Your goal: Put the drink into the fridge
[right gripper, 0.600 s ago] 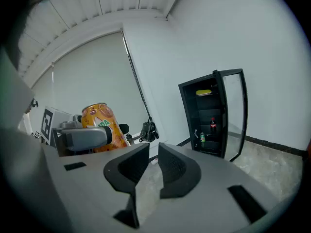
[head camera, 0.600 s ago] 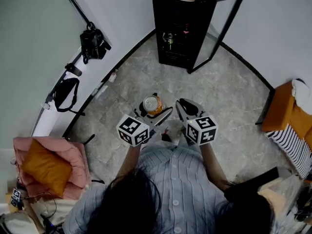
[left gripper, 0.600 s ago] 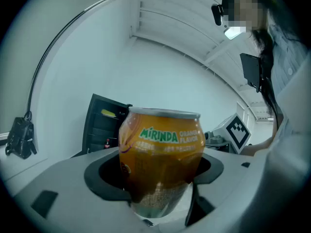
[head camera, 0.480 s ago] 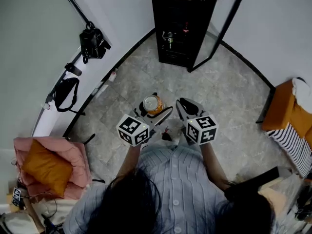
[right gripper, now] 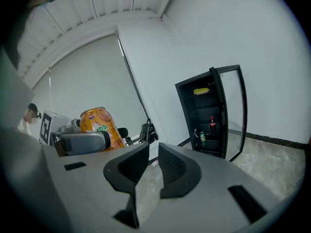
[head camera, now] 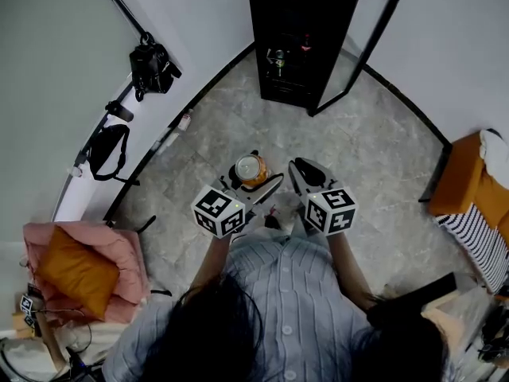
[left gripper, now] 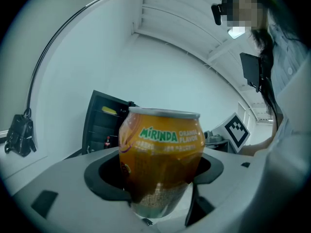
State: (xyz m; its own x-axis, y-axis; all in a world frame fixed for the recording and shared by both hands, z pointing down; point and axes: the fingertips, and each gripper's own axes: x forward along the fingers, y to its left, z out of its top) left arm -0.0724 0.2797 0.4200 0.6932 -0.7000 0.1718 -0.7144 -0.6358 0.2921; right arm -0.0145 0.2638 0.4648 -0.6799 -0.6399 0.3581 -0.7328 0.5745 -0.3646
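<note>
An orange Mirinda can (head camera: 250,168) stands upright between the jaws of my left gripper (head camera: 251,175), which is shut on it and holds it above the floor in front of me. In the left gripper view the can (left gripper: 163,154) fills the middle, pressed by both pads. My right gripper (head camera: 307,171) is beside it on the right, shut with nothing in it (right gripper: 148,165). The black fridge (head camera: 296,42) stands ahead against the wall with its glass door (head camera: 359,48) swung open to the right. A red-capped bottle (right gripper: 212,124) and a green can (right gripper: 202,137) sit on its shelves.
A camera bag (head camera: 153,66) on a stand and a black bag (head camera: 107,153) hang at the left wall. A pink seat with an orange cushion (head camera: 73,272) is at lower left. An orange chair (head camera: 468,183) and striped cloth (head camera: 474,243) are at the right. Grey stone floor lies between me and the fridge.
</note>
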